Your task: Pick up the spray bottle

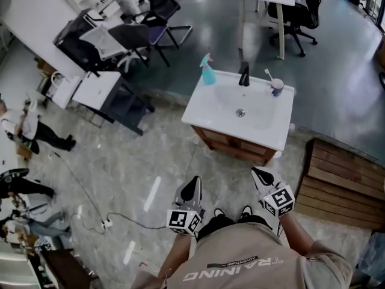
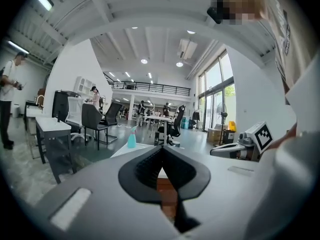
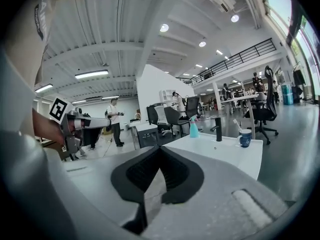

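A teal spray bottle (image 1: 207, 71) stands upright on the back left corner of a white sink cabinet (image 1: 204, 114). It also shows small and distant in the left gripper view (image 2: 131, 139) and the right gripper view (image 3: 193, 127). Both grippers are held low in front of the person, well short of the cabinet and pointing toward it. My left gripper (image 1: 194, 180) (image 2: 162, 148) is shut with nothing between its jaws. My right gripper (image 1: 257, 171) (image 3: 160, 148) is likewise shut and empty.
On the cabinet top are a black faucet (image 1: 243, 74) and a cup (image 1: 277, 87) holding a toothbrush. A wooden pallet (image 1: 343, 179) lies to the right. Desks and office chairs (image 1: 129, 38) stand behind, people at far left, and a cable with a power strip (image 1: 107, 223) on the floor.
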Available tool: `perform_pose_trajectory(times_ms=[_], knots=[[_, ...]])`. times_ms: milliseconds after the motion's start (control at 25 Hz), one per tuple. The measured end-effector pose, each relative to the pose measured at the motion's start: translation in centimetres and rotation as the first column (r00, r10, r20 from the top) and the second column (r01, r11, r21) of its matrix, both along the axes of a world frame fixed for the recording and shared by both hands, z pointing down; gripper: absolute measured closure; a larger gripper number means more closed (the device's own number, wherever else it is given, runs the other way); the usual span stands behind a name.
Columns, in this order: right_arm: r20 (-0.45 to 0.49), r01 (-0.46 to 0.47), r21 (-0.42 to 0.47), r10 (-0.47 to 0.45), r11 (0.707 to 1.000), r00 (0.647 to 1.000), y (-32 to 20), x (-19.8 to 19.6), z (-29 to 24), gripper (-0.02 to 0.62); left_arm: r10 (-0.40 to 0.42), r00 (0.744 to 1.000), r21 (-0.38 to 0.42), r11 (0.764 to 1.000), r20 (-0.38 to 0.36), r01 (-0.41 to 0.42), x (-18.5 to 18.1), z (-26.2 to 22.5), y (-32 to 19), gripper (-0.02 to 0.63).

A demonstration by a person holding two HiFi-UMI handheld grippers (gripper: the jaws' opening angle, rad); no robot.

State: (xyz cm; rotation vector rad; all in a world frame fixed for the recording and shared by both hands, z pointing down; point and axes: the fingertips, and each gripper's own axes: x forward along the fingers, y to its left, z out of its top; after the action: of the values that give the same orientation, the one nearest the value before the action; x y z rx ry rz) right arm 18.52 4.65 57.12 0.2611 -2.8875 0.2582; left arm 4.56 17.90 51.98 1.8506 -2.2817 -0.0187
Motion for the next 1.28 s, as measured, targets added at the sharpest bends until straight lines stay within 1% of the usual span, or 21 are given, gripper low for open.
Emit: perform_pose_trajectory(times_ms=[80, 160, 280, 400, 520, 600, 720, 960, 1080, 1280], knots=[[-0.014, 0.002, -0.007, -0.002, 1.0, 1.0, -0.4, -0.8, 0.4, 0.592, 0.013, 1.0, 0.003, 1.0, 0.005, -0.013, -0.8, 0.0, -0.9, 0.589], [-0.024, 0.007, 0.005, -0.007, 1.0, 1.0, -0.8, -1.9, 0.5, 0.592, 0.028, 1.0, 0.012, 1.0, 0.004, -0.028, -2.0, 0.0, -1.6, 0.589], [-0.021, -0.016, 0.028, 0.016, 0.999, 1.0, -1.9, -3.9, -0.3, 0.592, 0.041, 0.999, 0.023, 0.999, 0.008, -0.041, -4.1, 0.4, -2.9, 0.589], [-0.01, -0.047, 0.035, 0.048, 0.998, 0.999, -2.5, -5.7, -1.6, 0.592, 0.076, 0.996, 0.008, 0.997, 0.046, -0.076, -5.8, 0.7, -4.2, 0.589], [-0.018, -0.046, 0.062, 0.047, 0.997, 0.999, -2.7, -8.4, -2.6, 0.592, 0.12, 0.987, -0.022, 0.993, 0.108, -0.118, -7.9, 0.6, -5.6, 0.589], [-0.025, -0.051, 0.081, 0.053, 0.995, 0.998, -3.0, -10.0, -2.9, 0.592, 0.136, 0.984, -0.032, 0.991, 0.119, -0.133, -9.4, 0.7, -6.3, 0.589], [-0.007, -0.083, 0.099, 0.084, 0.992, 0.996, -3.8, -12.4, -3.4, 0.592, 0.15, 0.982, -0.034, 0.989, 0.111, -0.147, -11.9, 1.0, -6.9, 0.589], [0.0, -0.16, 0.085, 0.16, 0.983, 0.987, -4.5, -16.3, -2.8, 0.592, 0.213, 0.973, -0.048, 0.977, 0.091, -0.209, -15.9, 2.0, -7.4, 0.589], [-0.002, -0.196, 0.056, 0.196, 0.979, 0.981, -4.8, -17.4, -2.2, 0.592, 0.235, 0.97, -0.069, 0.971, 0.066, -0.231, -17.7, 3.2, -7.9, 0.589], [-0.045, -0.211, 0.044, 0.213, 0.977, 0.976, -6.4, -18.1, -1.2, 0.592, 0.259, 0.966, -0.073, 0.964, 0.019, -0.257, -18.8, 4.3, -10.1, 0.589]])
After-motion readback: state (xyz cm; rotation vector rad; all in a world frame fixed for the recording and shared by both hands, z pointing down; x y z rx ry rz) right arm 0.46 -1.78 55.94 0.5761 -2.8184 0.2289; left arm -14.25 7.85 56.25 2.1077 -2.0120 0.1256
